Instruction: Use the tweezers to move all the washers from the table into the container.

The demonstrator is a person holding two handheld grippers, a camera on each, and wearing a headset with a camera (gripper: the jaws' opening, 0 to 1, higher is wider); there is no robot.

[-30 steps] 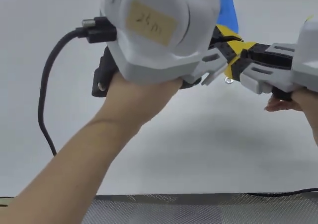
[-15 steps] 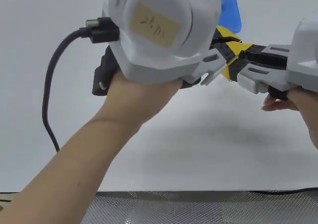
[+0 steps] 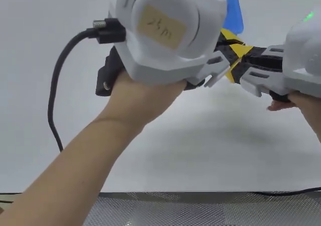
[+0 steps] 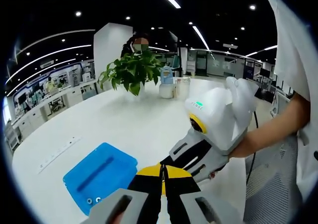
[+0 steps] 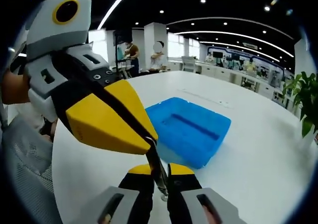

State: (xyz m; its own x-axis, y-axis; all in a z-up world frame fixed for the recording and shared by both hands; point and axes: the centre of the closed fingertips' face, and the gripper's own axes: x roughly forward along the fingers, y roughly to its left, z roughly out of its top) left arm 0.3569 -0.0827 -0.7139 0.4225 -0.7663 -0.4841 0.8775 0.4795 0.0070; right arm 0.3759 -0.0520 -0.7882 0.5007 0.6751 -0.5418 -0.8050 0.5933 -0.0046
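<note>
In the head view my left gripper (image 3: 231, 43) and right gripper (image 3: 234, 68) meet tip to tip above the white table (image 3: 200, 146). A thin dark pair of tweezers (image 5: 155, 164) sticks out of the left gripper's shut yellow jaws and runs down between the right gripper's jaws, which are closed on it. The left gripper view shows its own yellow tips (image 4: 162, 177) pressed together. Beyond the grippers lies the blue container (image 3: 231, 10) (image 4: 99, 177) (image 5: 191, 129). Small washers (image 4: 92, 200) rest in its near corner.
A black cable (image 3: 52, 100) hangs from the left gripper's body. A grey mesh surface (image 3: 200, 208) lines the table's near edge. A potted plant (image 4: 131, 70) and white jars (image 4: 171, 87) stand at the table's far end.
The right gripper has closed in a little on the left one. A small shiny tip that hung below the meeting jaws a second ago is now out of sight.
</note>
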